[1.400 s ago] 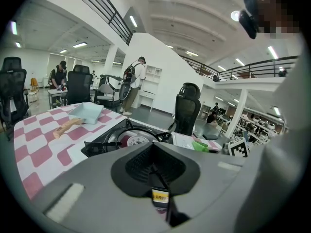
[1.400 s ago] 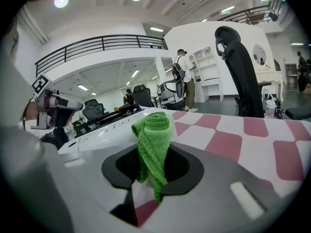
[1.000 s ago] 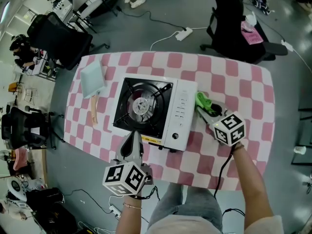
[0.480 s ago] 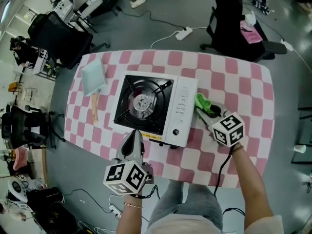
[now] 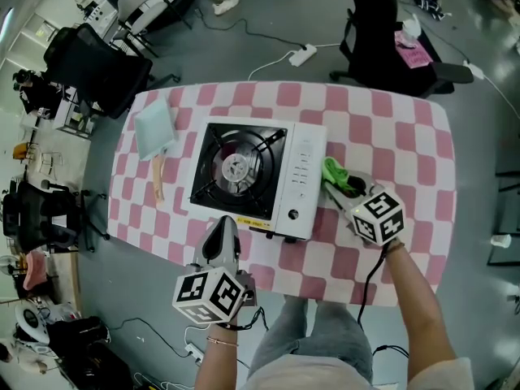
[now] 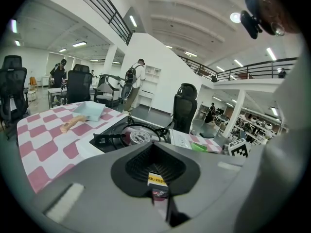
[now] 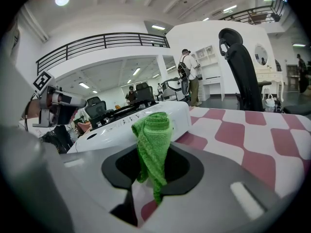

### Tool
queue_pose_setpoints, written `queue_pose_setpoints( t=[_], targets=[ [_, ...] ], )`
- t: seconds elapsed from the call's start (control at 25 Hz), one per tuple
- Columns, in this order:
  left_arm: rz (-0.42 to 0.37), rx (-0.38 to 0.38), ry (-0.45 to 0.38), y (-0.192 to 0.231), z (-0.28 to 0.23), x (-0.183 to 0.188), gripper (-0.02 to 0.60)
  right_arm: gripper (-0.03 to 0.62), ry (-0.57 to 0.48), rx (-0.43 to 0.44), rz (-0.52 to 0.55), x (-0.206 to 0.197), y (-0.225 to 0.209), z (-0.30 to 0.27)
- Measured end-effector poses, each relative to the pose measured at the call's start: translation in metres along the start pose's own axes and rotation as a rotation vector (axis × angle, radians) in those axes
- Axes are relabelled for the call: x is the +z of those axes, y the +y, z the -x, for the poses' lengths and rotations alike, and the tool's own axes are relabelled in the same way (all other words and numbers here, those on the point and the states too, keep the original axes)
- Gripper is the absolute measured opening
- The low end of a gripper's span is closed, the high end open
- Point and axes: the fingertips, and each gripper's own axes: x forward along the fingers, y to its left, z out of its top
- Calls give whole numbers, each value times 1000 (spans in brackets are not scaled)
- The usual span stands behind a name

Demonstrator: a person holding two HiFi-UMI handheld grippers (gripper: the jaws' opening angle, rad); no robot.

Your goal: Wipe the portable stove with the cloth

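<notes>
Stove (image 5: 244,177) is sitting on a pink-checked bench (image 5: 390,136), chairs (image 5: 97,67) around.
Right gripper (image 5: 335,187) jaws are pinching the cloth (image 5: 335,171); left gripper (image 5: 223,232) jaws are pressing together.

In the head view, the jaws of the right gripper (image 5: 340,187) lie under its own marker cube. Only the far end of the crumpled green cloth (image 5: 335,171) shows, just right of the white portable stove with a black burner (image 5: 258,181). The print on the stove's control strip is too small to read.

In the left gripper view, the grey body of the left gripper (image 6: 155,174) covers the stove's near edge, and the yellow label (image 6: 156,180) there is illegible.

Left of the stove, the pale blue flat thing with a tan handle (image 5: 154,136) is perhaps a dustpan. The person's forearms (image 5: 414,299) are cut off at the bottom edge.
</notes>
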Motion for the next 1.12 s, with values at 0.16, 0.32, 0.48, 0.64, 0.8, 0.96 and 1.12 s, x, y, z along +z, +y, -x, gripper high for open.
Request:
queue_pose_setpoints(
  t=[0.16, 0.32, 0.48, 0.64, 0.8, 0.96, 1.12],
  targets=[
    [-2, -4, 0, 1, 2, 0, 0, 101, 4, -1, 3, -2, 5, 2],
    [-1, -8, 2, 2, 3, -3, 0, 101, 5, 1, 0, -6, 10, 3],
    [-2, -17, 6, -1, 4, -4, 0, 101, 6, 4, -4, -8, 14, 6],
    [-4, -21, 9, -2, 5, -5, 0, 101, 7, 5, -6, -10, 19, 9],
    [-7, -26, 15, -3, 5, -7, 0, 101, 9, 10, -7, -13, 24, 11],
    [-14, -37, 21, -7, 4, -10, 0, 101, 11, 16, -5, -16, 29, 13],
    [-19, -51, 31, -13, 2, -12, 0, 101, 18, 20, 1, -18, 34, 15]
  ],
)
